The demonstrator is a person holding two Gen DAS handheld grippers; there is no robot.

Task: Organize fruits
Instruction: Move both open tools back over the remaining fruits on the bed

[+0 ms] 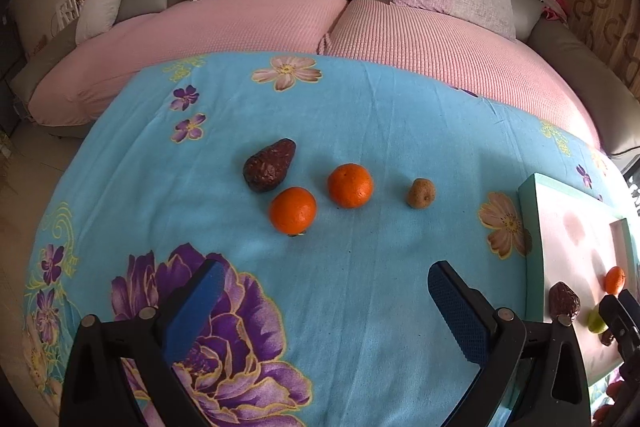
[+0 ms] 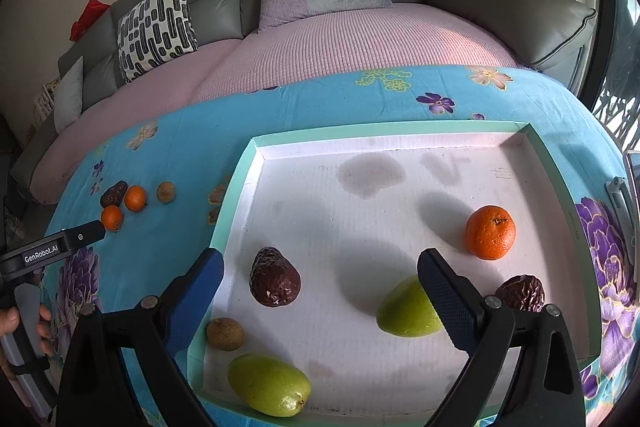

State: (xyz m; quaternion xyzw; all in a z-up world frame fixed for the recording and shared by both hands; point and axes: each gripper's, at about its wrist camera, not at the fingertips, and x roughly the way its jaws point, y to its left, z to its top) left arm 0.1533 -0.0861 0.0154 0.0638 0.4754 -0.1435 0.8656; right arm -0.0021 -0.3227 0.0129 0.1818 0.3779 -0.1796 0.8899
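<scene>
We hold both grippers empty, fingers spread: the left gripper [image 1: 326, 301] faces two oranges [image 1: 293, 209], a dark wrinkled fruit [image 1: 269, 165] and a small brown fruit [image 1: 421, 192] on the blue cloth [image 1: 380, 115]; the right gripper [image 2: 320, 291] hovers over the tray [image 2: 236, 195]. We risk round oranges rolling away if nudged off-centre.

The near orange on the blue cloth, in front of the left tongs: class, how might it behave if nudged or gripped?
The near orange looks round and rests free on soft cloth, so a nudge would probably roll it, perhaps toward the wrinkled dark fruit. Its skin looks firm and dimpled, so the open left tongs should likely hold it without slipping.
</scene>
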